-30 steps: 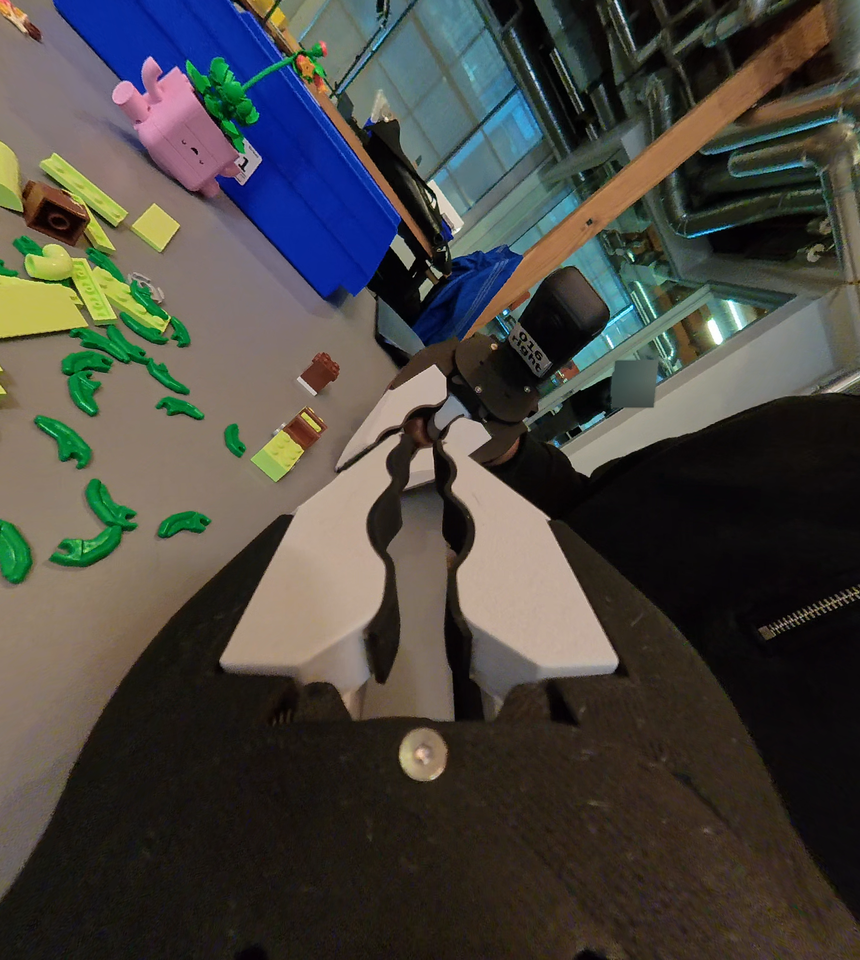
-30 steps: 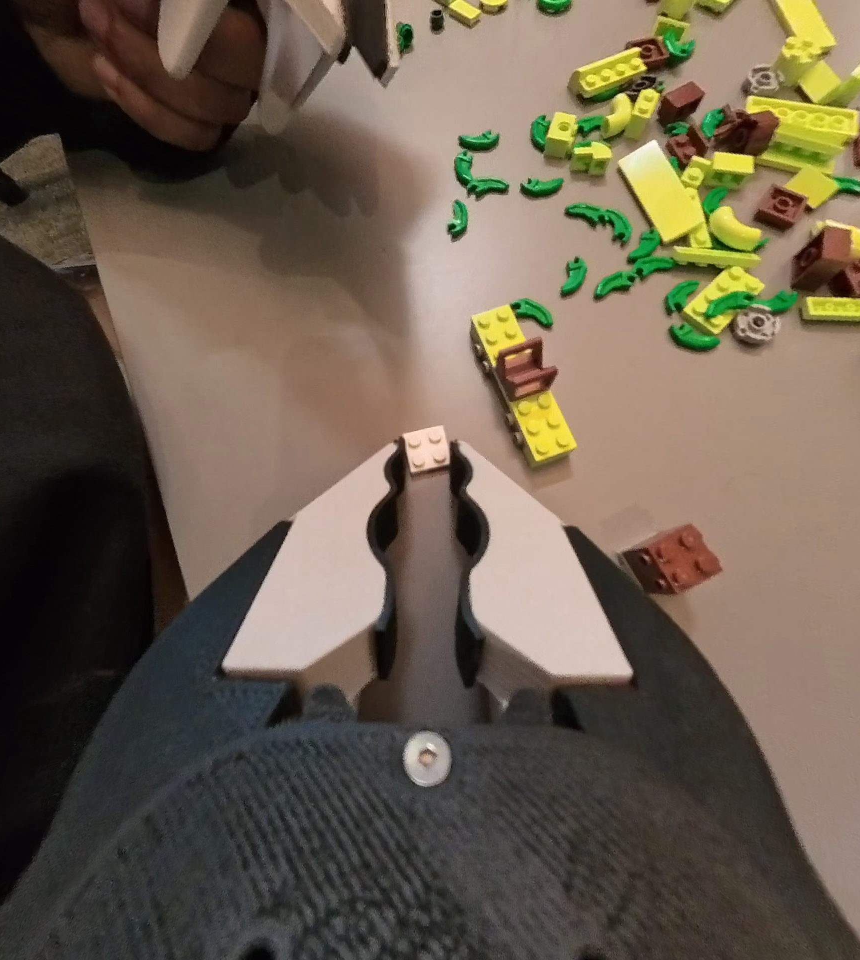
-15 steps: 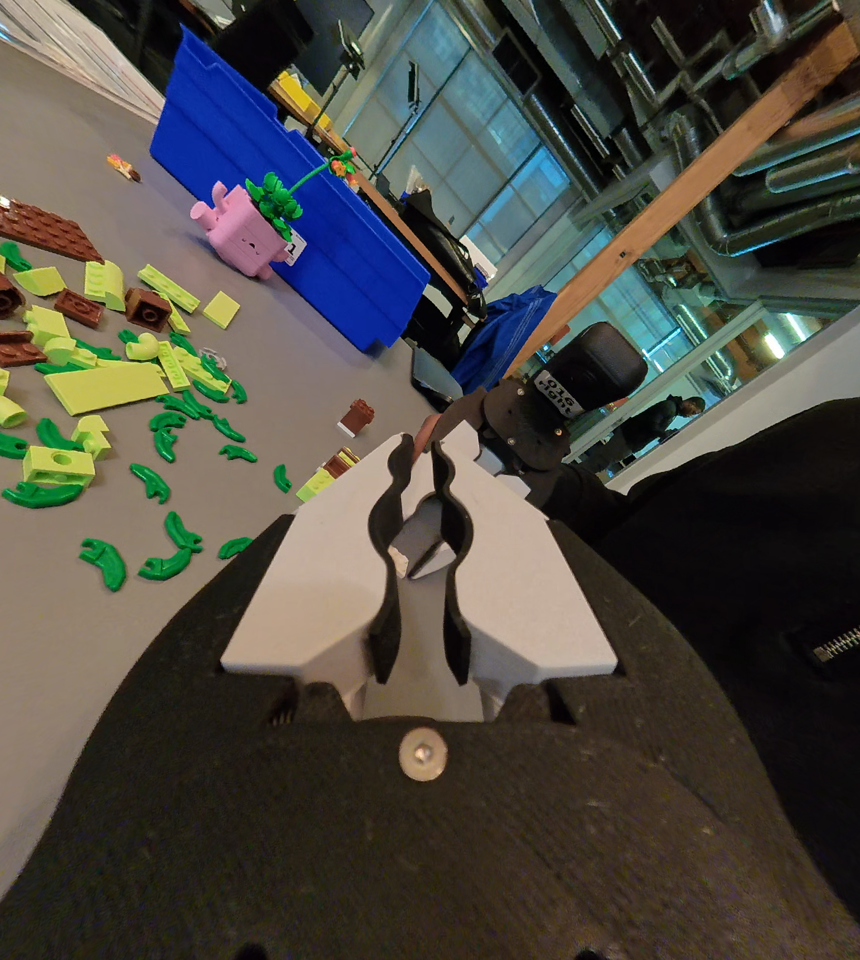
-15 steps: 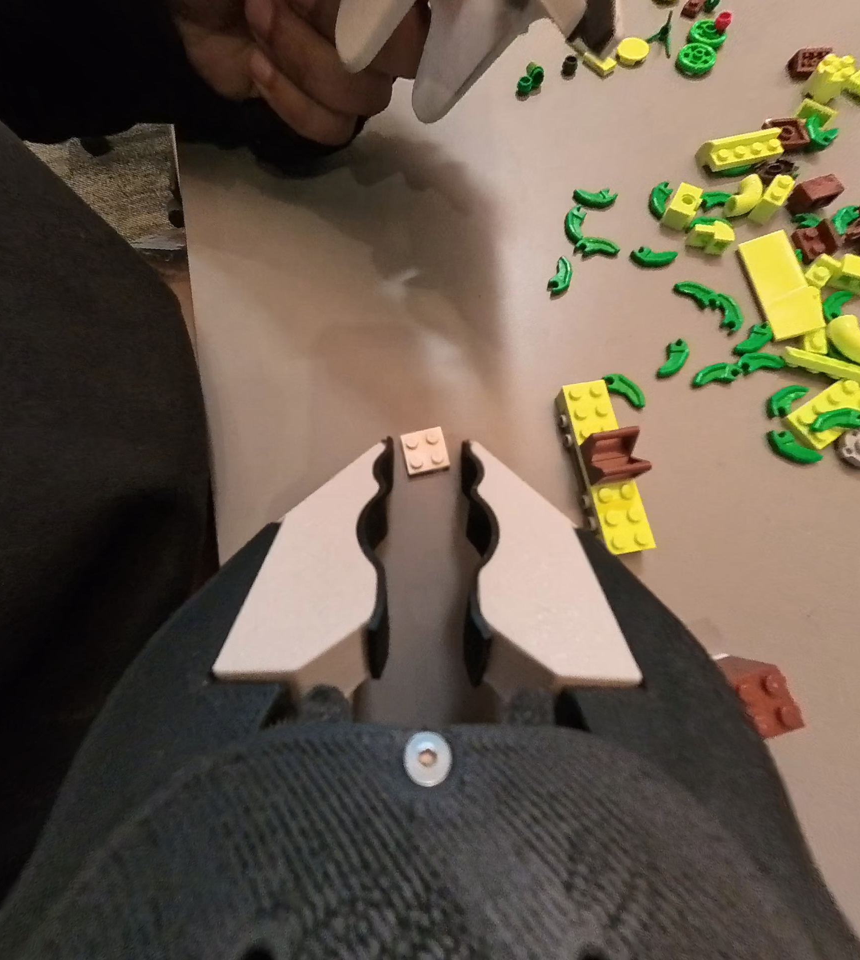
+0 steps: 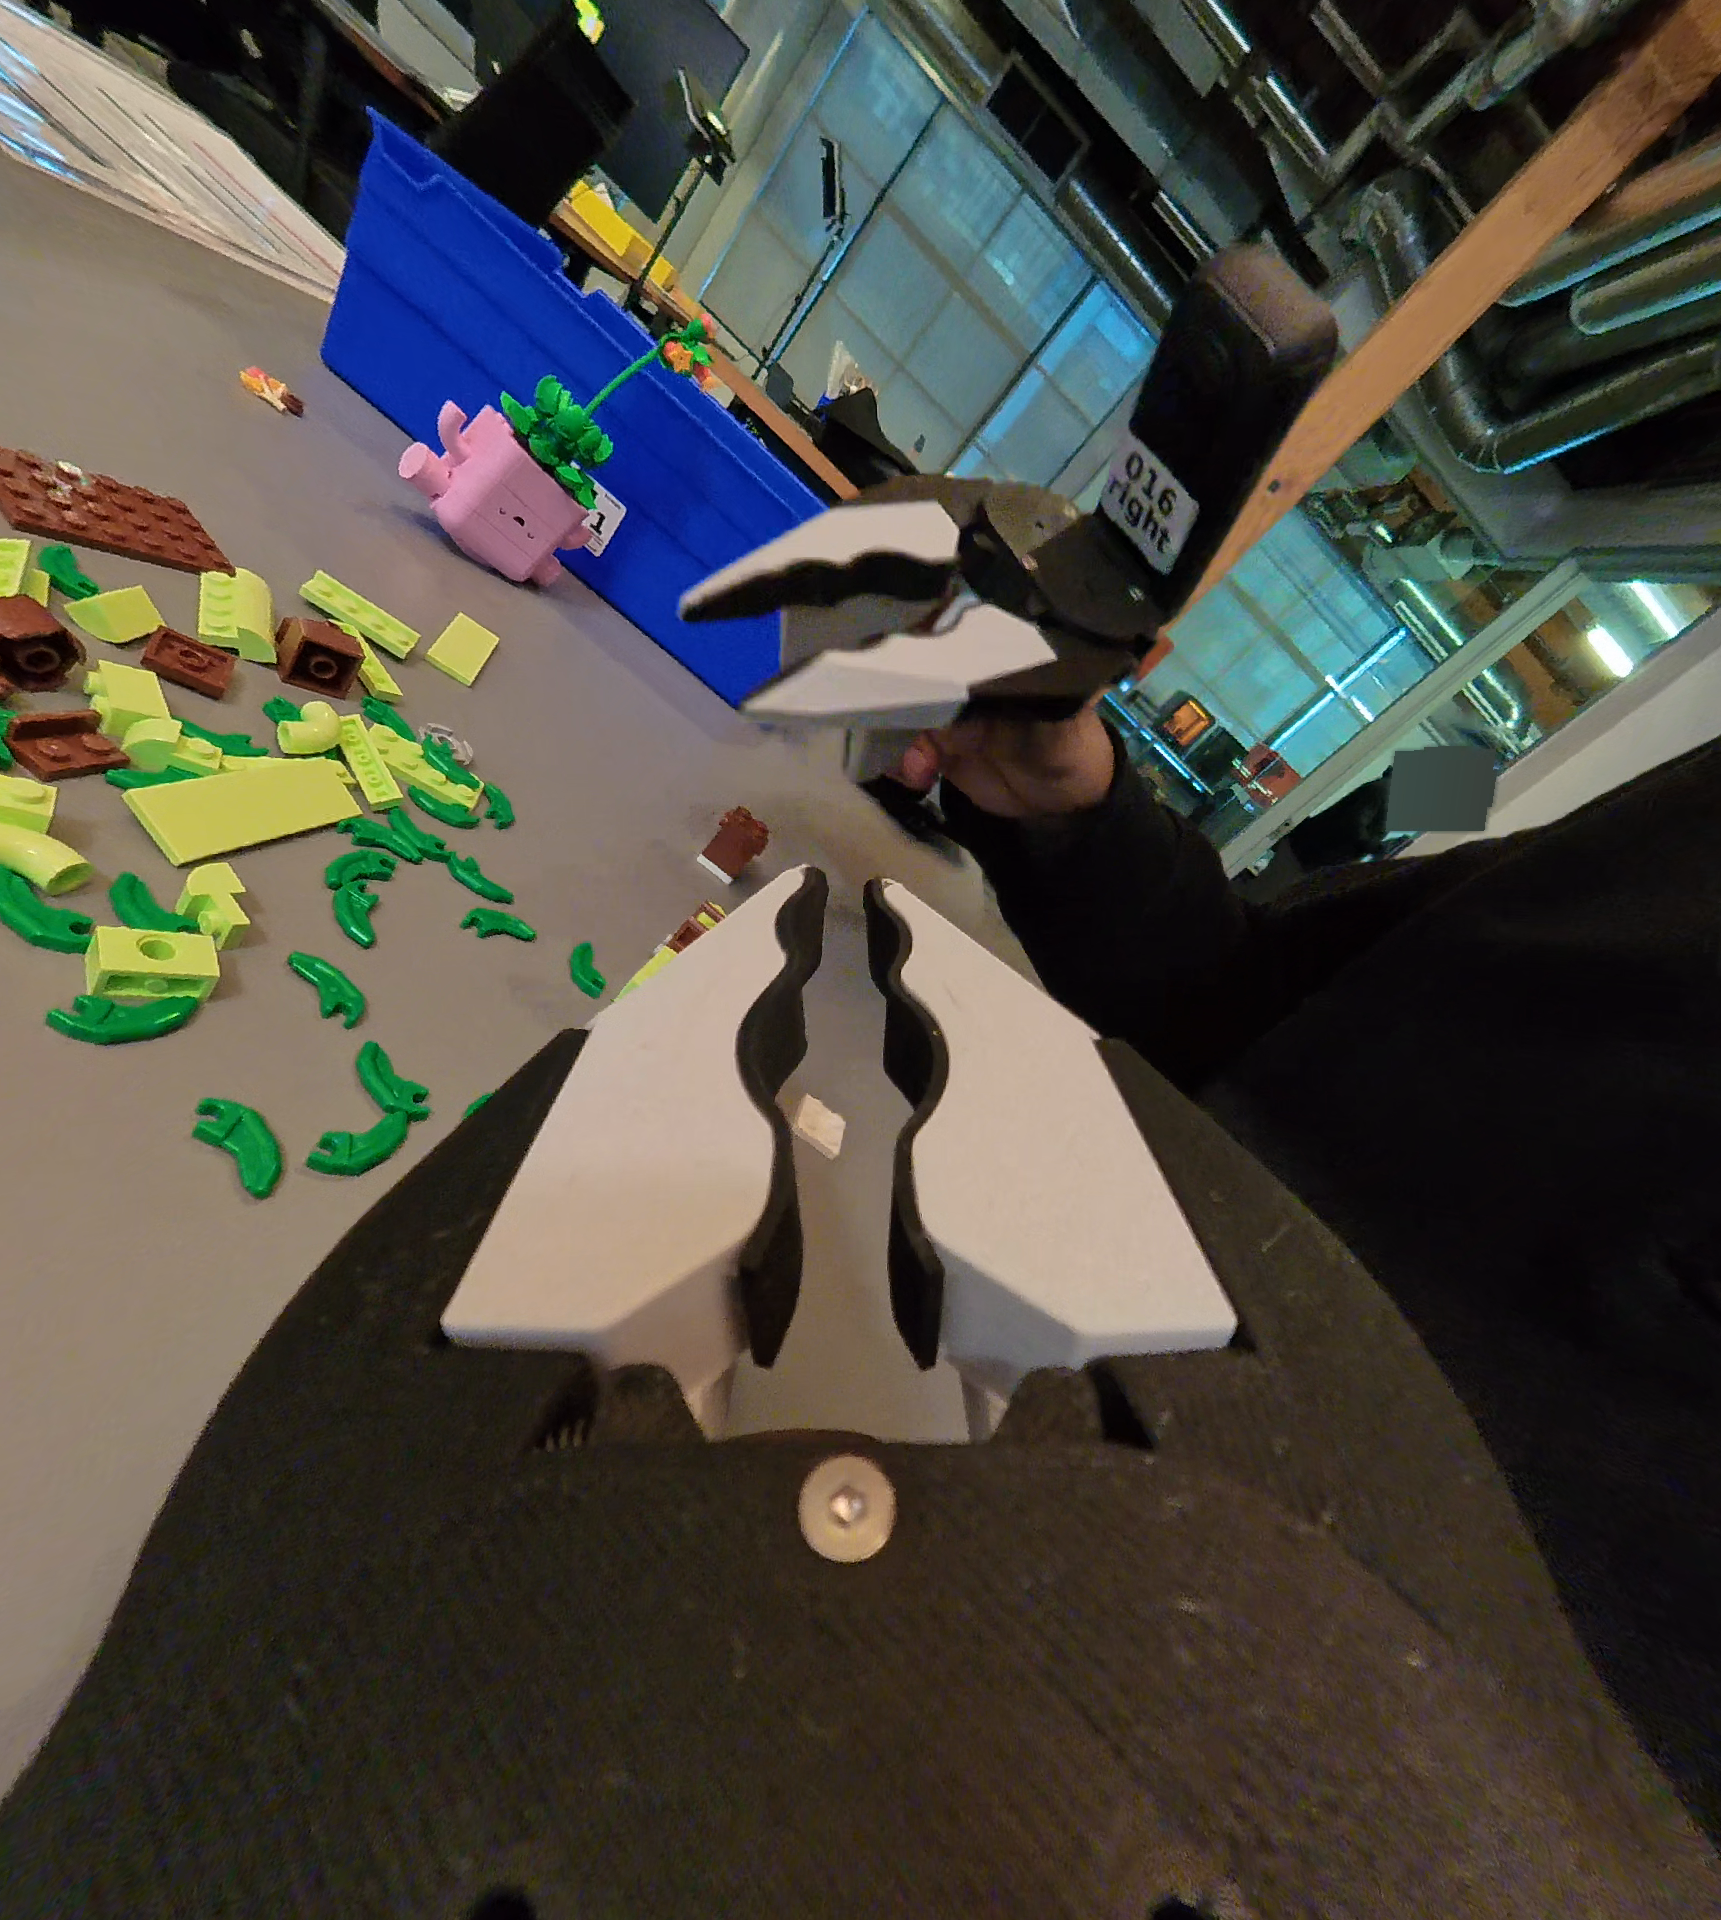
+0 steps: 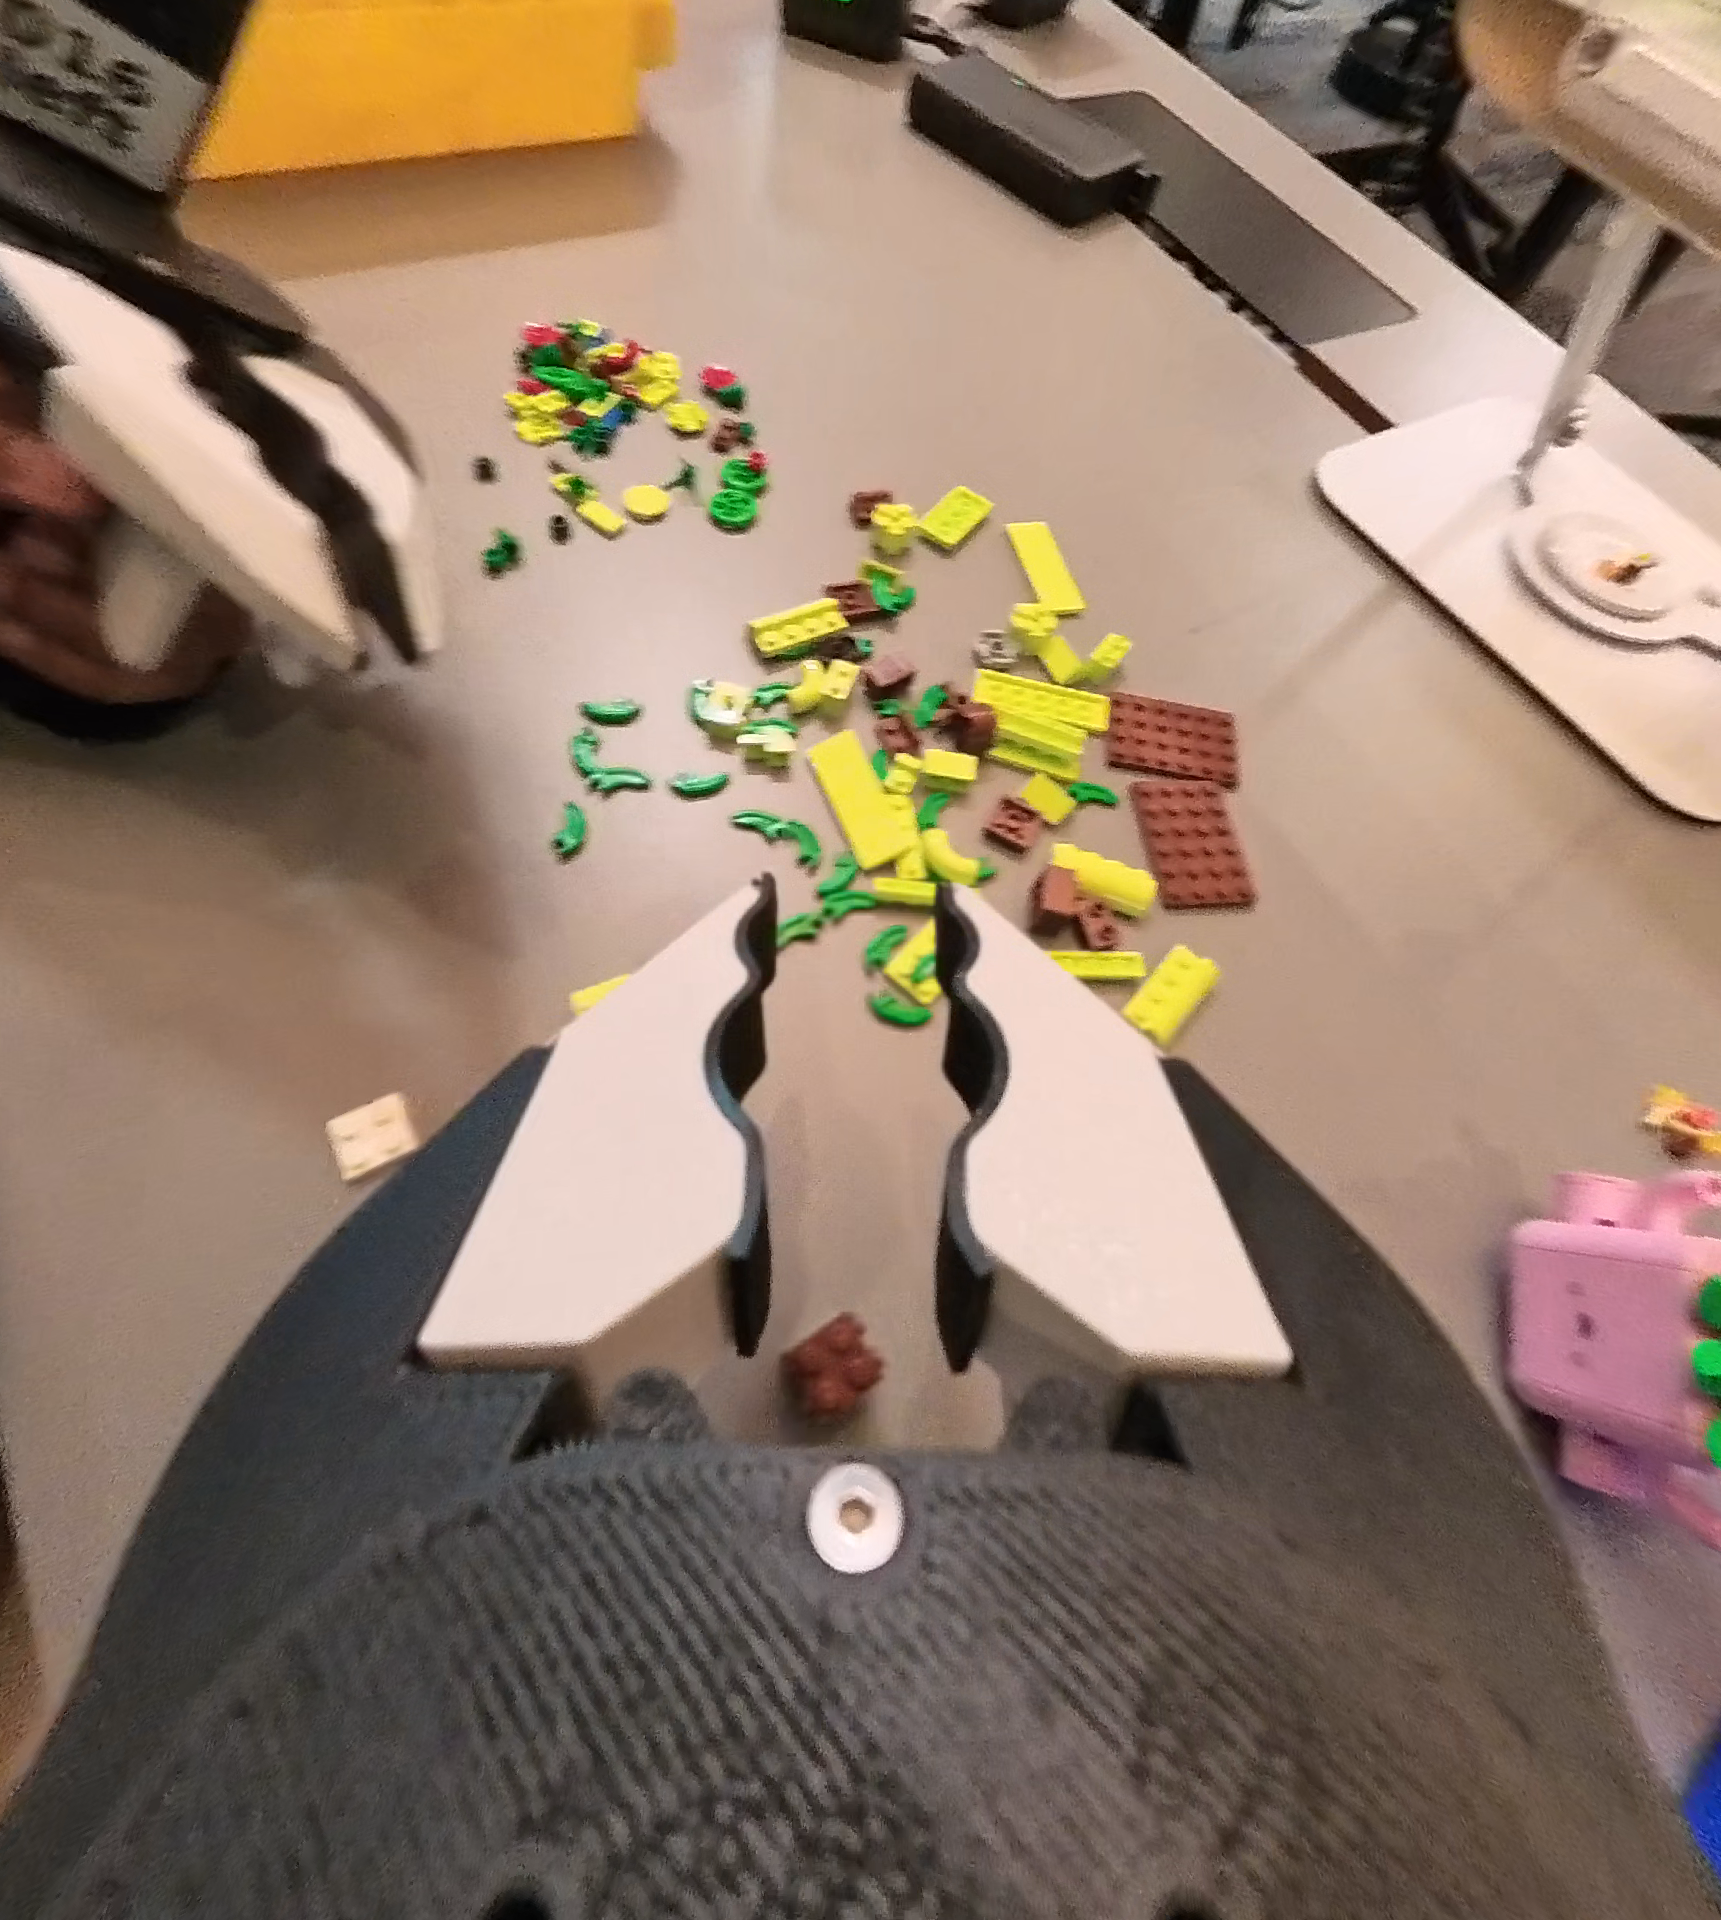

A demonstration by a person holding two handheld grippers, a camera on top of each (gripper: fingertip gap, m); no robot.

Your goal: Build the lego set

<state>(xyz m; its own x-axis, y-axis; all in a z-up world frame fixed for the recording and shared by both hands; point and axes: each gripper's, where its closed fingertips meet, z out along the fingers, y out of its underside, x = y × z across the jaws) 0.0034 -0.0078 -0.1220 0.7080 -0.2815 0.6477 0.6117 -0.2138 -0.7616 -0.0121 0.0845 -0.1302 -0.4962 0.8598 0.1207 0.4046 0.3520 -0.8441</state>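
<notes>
Grey table (image 6: pixel 212 935) bears two brown plates (image 6: pixel 1183 800), one white tile (image 6: pixel 373 1136).

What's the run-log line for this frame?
left gripper: open, empty | right gripper: open, empty | white plate: on table

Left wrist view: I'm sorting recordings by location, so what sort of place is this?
Probably an industrial-style lab or workshop, not a home: exposed metal ducts overhead, glass partition walls behind, and a blue storage bin on the grey worktable.
</notes>
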